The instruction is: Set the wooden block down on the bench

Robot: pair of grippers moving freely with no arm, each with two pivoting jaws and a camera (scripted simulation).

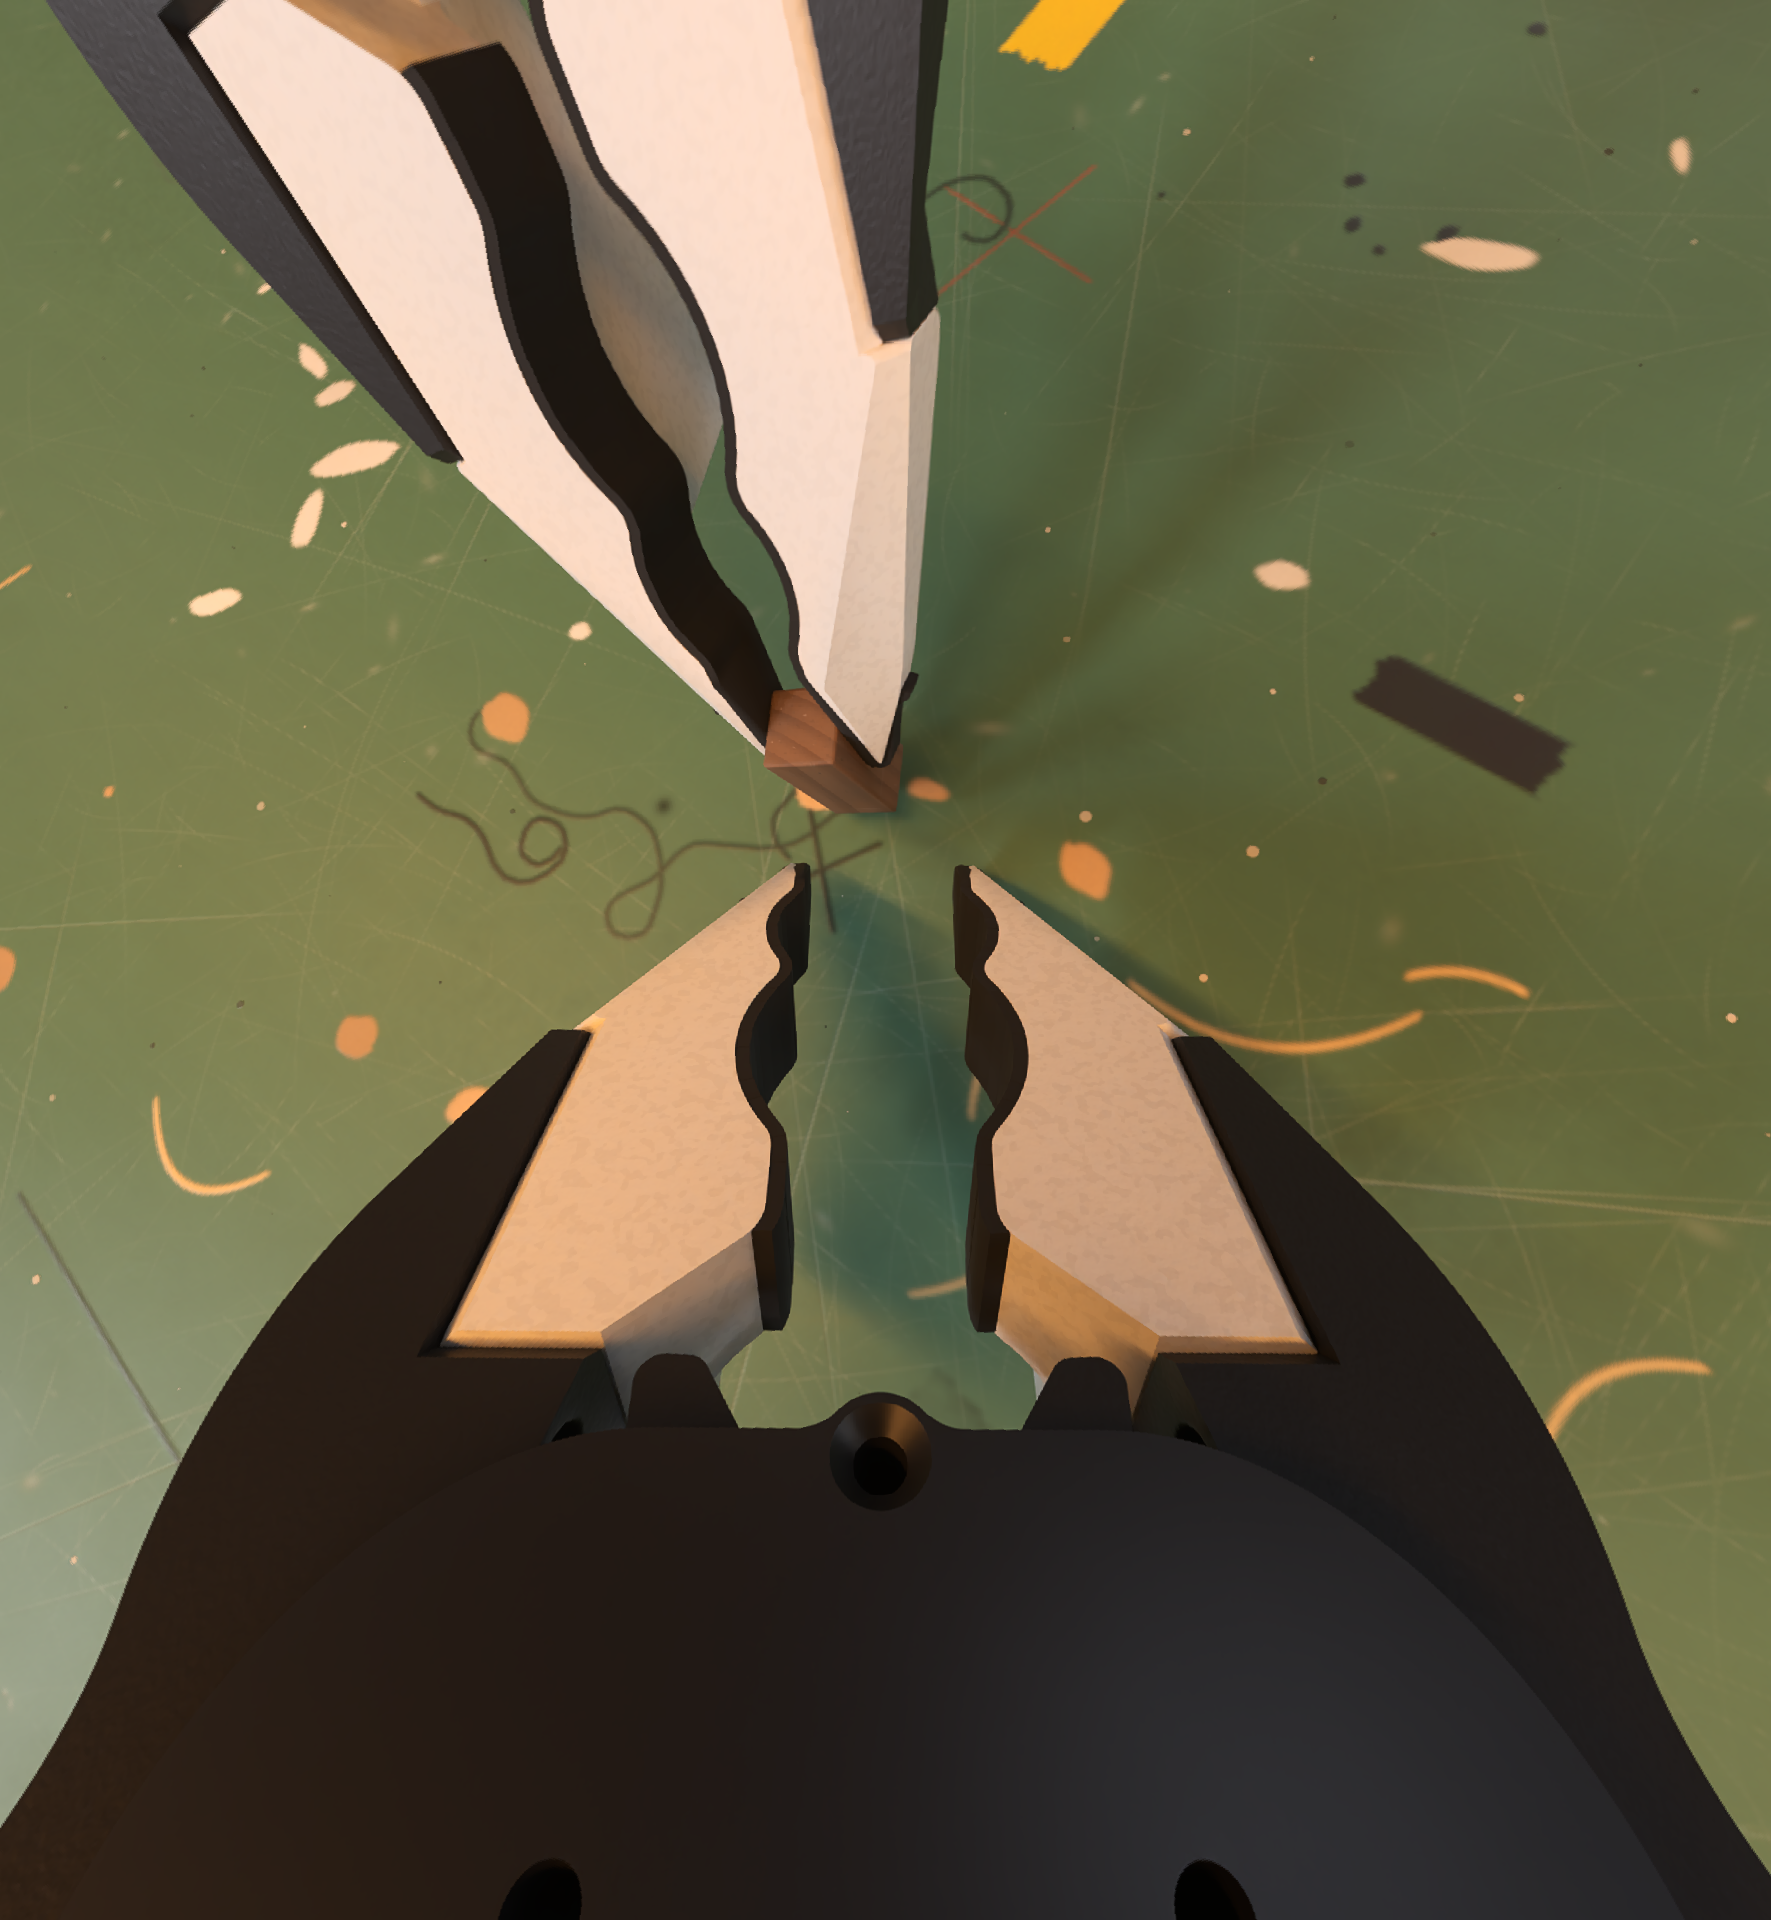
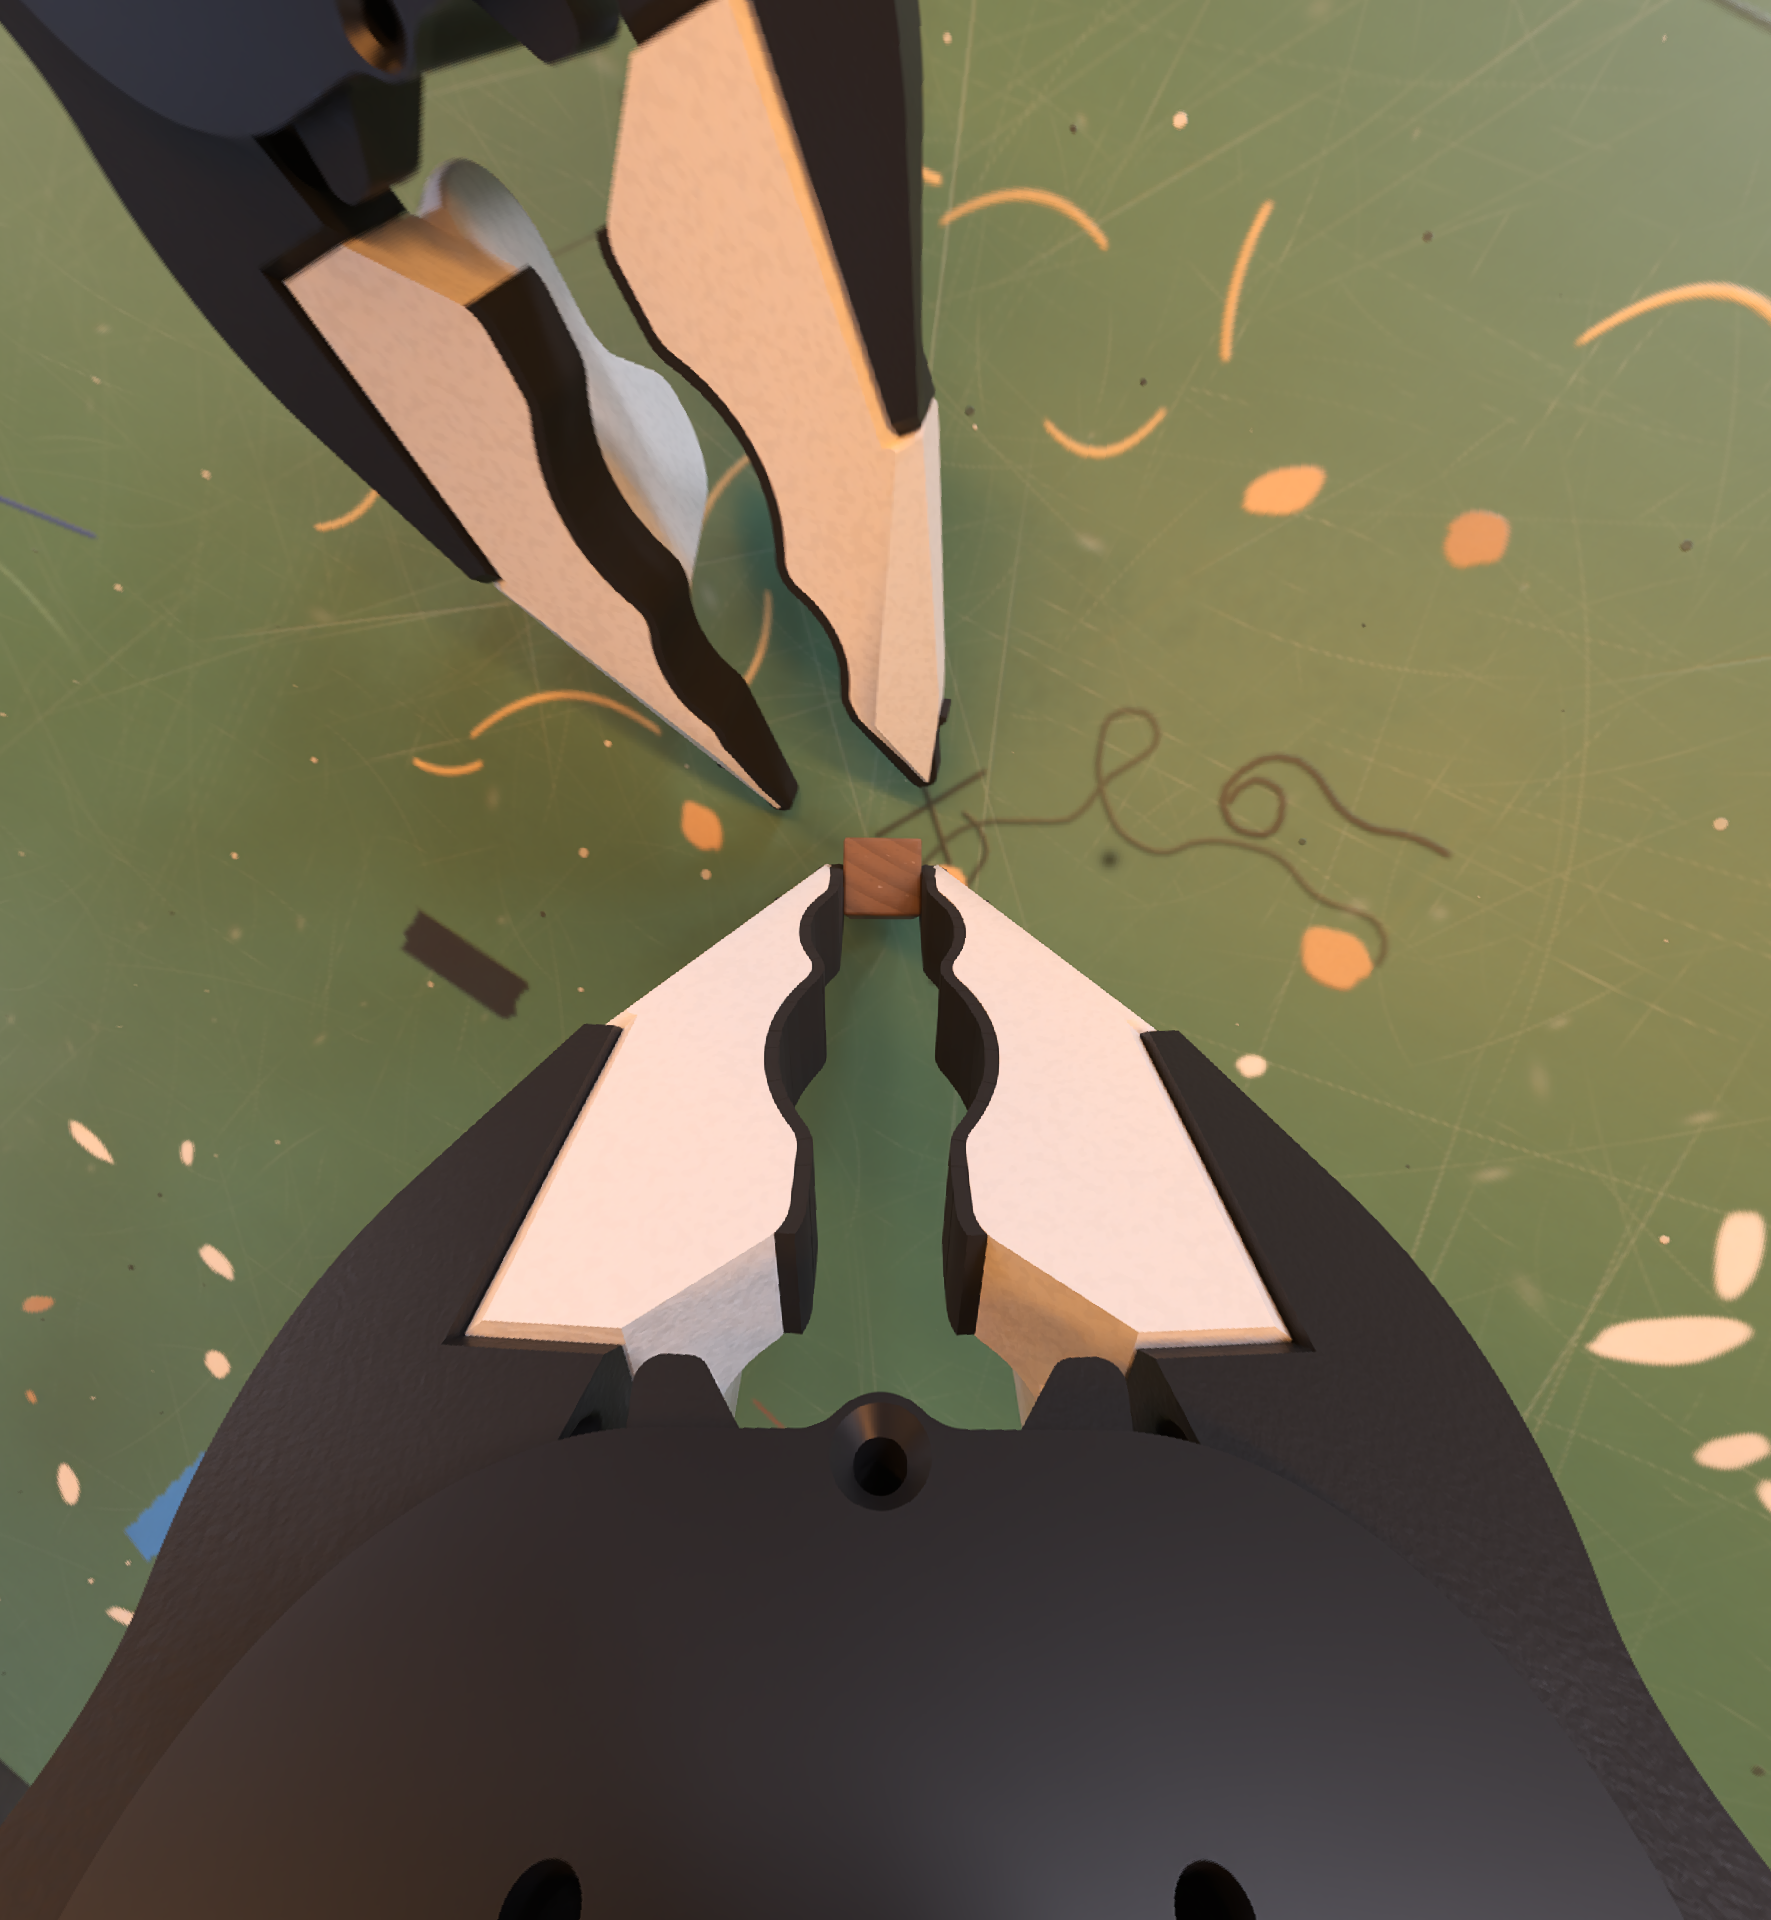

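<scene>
- My right gripper (image 2: 882, 883) pinches the wooden block (image 2: 882, 878) at its fingertips, low over the green bench (image 2: 1483, 935).
- My left gripper (image 1: 881, 883), jaws parted, empty, block (image 1: 831, 764) at 12 o'clock.
- Bare bench at 3 and 9.

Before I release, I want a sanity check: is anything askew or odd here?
Nothing stands out. The right gripper holds the block squarely at its fingertips, low over the bench. The left gripper is open and empty. The bench's scratches, specks and tape scraps look like wear.

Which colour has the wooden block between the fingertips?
Reddish brown with fine grain lines, the wooden block shows best in the right wrist view.
</scene>
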